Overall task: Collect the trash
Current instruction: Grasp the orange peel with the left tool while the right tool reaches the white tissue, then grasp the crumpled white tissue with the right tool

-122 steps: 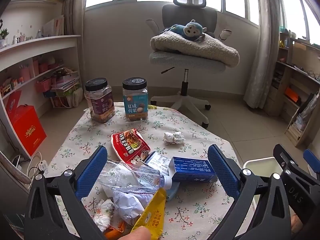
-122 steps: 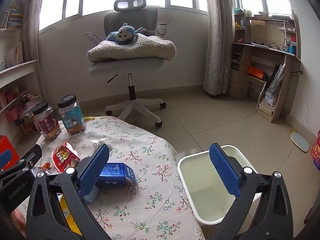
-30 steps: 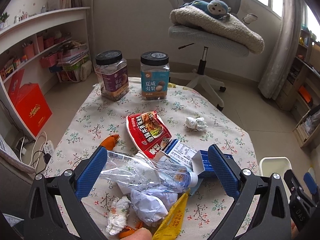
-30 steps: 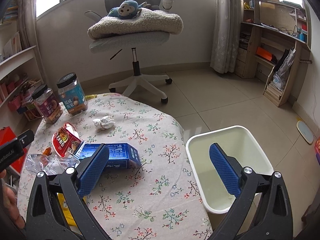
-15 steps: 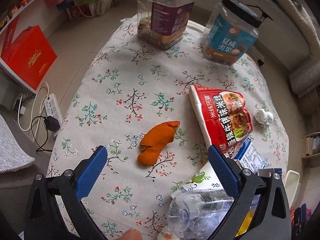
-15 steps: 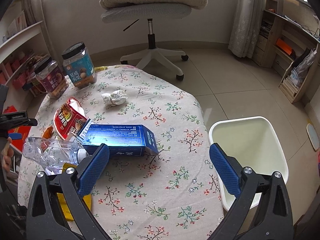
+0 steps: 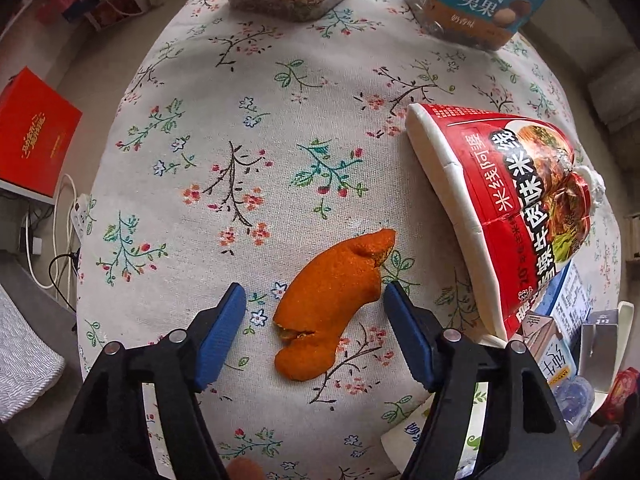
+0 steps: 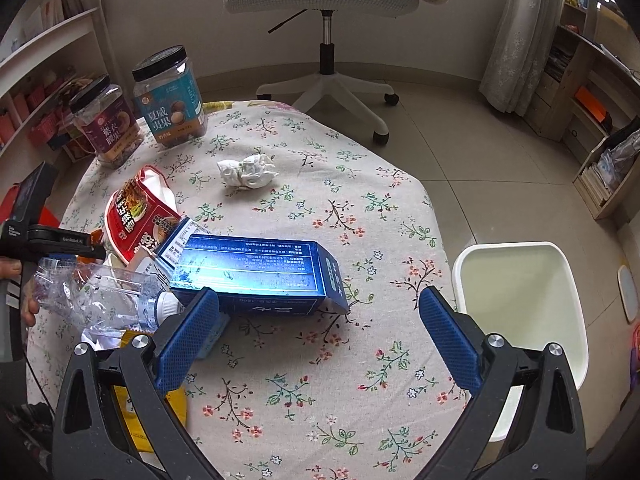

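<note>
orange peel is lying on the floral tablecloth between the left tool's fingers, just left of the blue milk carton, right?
Not quite. The orange peel does lie on the floral tablecloth between the closing fingers of the left tool, but its neighbour on the right is the red noodle cup, not a blue carton. The left wrist view shows it.

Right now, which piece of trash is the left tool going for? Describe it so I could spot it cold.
On the round table with the floral cloth, look beside the flattened red noodle cup. There an orange peel lies flat between the closing fingers of the left tool. It is the only plain orange, unprinted, curved scrap.
</note>
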The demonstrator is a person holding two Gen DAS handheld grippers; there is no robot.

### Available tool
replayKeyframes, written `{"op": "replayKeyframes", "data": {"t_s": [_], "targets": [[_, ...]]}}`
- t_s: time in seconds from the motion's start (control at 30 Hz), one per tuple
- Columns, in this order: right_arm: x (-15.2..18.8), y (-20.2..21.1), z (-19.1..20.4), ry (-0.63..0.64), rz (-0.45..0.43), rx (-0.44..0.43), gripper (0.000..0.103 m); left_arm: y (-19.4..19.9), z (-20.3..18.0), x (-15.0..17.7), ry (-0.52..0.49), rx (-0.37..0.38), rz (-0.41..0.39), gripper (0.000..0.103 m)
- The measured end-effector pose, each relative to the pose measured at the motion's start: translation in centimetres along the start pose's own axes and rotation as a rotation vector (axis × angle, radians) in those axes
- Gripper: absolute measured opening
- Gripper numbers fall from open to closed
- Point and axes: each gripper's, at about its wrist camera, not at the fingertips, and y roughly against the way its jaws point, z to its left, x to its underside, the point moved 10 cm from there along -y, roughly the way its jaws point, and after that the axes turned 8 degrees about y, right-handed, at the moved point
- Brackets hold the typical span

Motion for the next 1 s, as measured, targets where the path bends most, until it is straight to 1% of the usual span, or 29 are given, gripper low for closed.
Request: {"op": "replayKeyframes", "data": {"t_s": [0.07, 0.1, 0.13, 0.17, 0.2, 0.27, 0.37, 0.4, 0.47, 0.53, 0.57, 0.63, 0.7, 0.8, 0.93, 1.0], "targets": [[-0.8, -0.8, 0.1, -0.012, 0.020, -0.025, 0.096, 0.4, -0.4, 0.2, -0.015, 0.014, -0.008, 0.044], [-1.4, -1.2, 0.0, -0.019, 0.029, -0.035, 0.096, 0.8, -0.7, 0.3, -0.018, 0.016, -0.007, 0.038], [-2.1, -1.6, 0.1, -0.026, 0.033, -0.049, 0.096, 1.0, -0.9, 0.6, -0.018, 0.033, 0.002, 0.030], [-2.9, -2.0, 0.2, -0.032, 0.035, -0.068, 0.096, 1.4, -1.3, 0.7, -0.012, 0.050, 0.011, 0.019], [-3.9, -2.4, 0.3, -0.034, 0.037, -0.082, 0.096, 2.0, -1.6, 0.9, -0.004, 0.066, 0.010, 0.019], [-6.0, -3.8, 0.9, -0.016, 0.061, -0.100, 0.096, 3.5, -1.8, 0.8, 0.000, 0.075, -0.033, 0.019], [-8.4, -6.7, 2.9, 0.054, 0.164, -0.130, 0.096, 6.1, -2.1, 0.8, 0.009, 0.111, -0.092, 0.018], [-9.1, -7.7, 3.5, 0.069, 0.191, -0.126, 0.096, 6.6, -2.1, 0.7, 0.014, 0.119, -0.107, 0.018], [-10.2, -9.3, 4.1, 0.063, 0.220, -0.114, 0.096, 7.9, -1.9, 0.6, 0.022, 0.121, -0.140, 0.018], [-11.0, -10.9, 4.7, 0.018, 0.254, -0.126, 0.095, 8.7, -1.2, 0.3, 0.035, 0.126, -0.167, 0.018], [-11.3, -11.7, 4.9, -0.015, 0.269, -0.133, 0.094, 8.1, -0.6, -0.1, 0.044, 0.135, -0.175, 0.018], [-11.5, -13.2, 5.5, -0.080, 0.306, -0.153, 0.092, 8.9, -0.6, -0.4, 0.060, 0.147, -0.190, 0.018], [-11.5, -14.6, 6.0, -0.112, 0.342, -0.158, 0.091, 9.6, -0.5, -0.5, 0.071, 0.162, -0.199, 0.018], [-11.5, -16.3, 6.9, -0.107, 0.375, -0.126, 0.090, 9.8, -0.1, -0.6, 0.083, 0.189, -0.197, 0.018], [-11.3, -17.8, 7.9, -0.113, 0.411, -0.116, 0.089, 10.0, 0.1, -0.5, 0.082, 0.192, -0.200, 0.018], [-11.0, -18.4, 8.3, -0.114, 0.427, -0.110, 0.086, 10.1, 0.1, -0.6, 0.083, 0.194, -0.204, 0.018]]}}
